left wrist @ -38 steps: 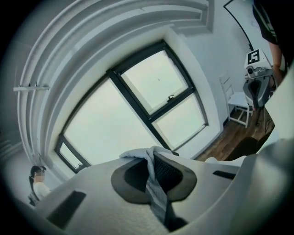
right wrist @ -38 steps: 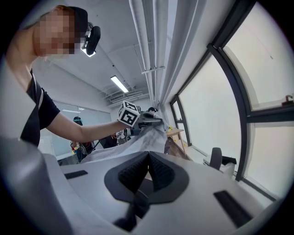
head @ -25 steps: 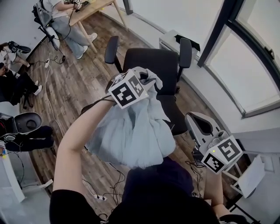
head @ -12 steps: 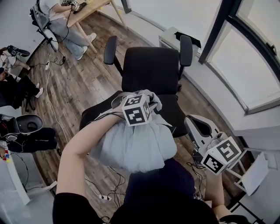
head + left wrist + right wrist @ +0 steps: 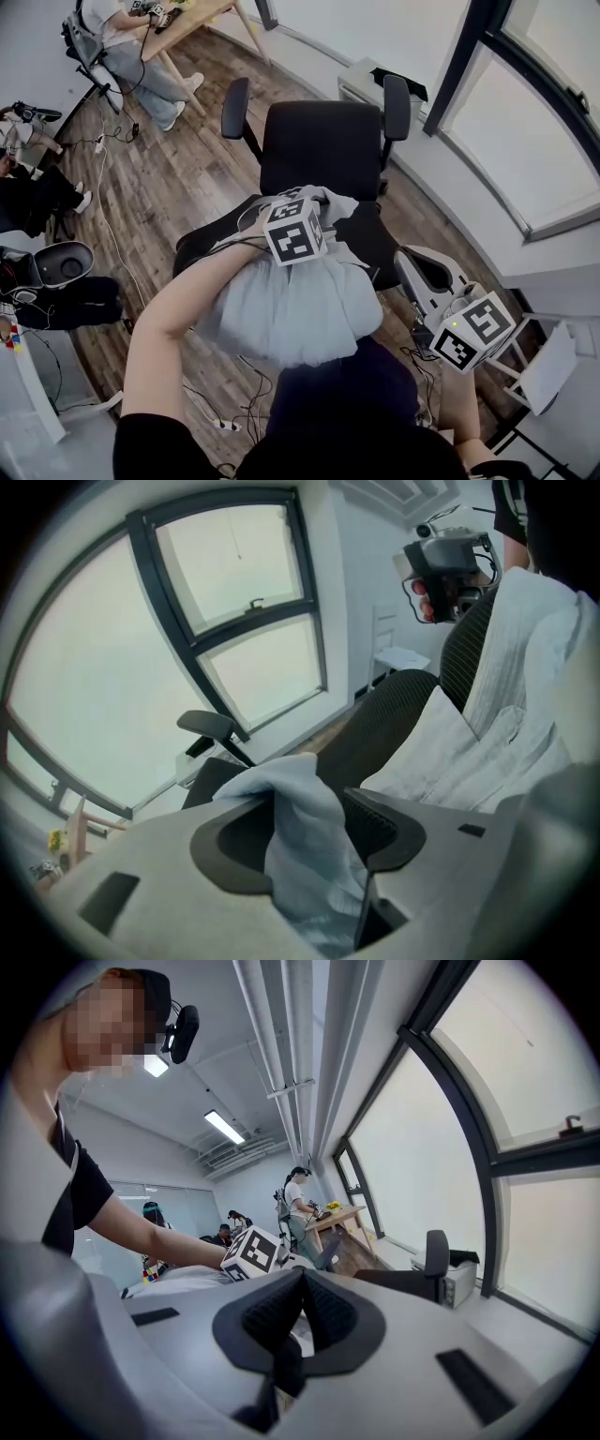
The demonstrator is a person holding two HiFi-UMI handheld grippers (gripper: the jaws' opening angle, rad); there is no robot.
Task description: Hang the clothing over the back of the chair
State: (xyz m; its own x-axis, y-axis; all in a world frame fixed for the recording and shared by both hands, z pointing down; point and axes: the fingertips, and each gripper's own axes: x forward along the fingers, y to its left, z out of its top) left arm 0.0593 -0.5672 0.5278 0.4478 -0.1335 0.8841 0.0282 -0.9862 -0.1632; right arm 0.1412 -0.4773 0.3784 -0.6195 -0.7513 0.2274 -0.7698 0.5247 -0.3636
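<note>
Clothing (image 5: 291, 319) sits lower; left gripper (image 5: 302, 808) jaws just opened.

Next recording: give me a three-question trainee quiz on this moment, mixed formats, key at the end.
1. True or false: the right gripper grips a corner of the clothing.
2. The clothing lies: (A) over the back of the chair; (B) on the floor; (C) on the wooden table.
3. What stands between the jaws of the left gripper?
Key: 1 false, its jaws are shut on nothing. 2 A. 3 A fold of the clothing; the jaws have just been opening and stand apart.
</note>
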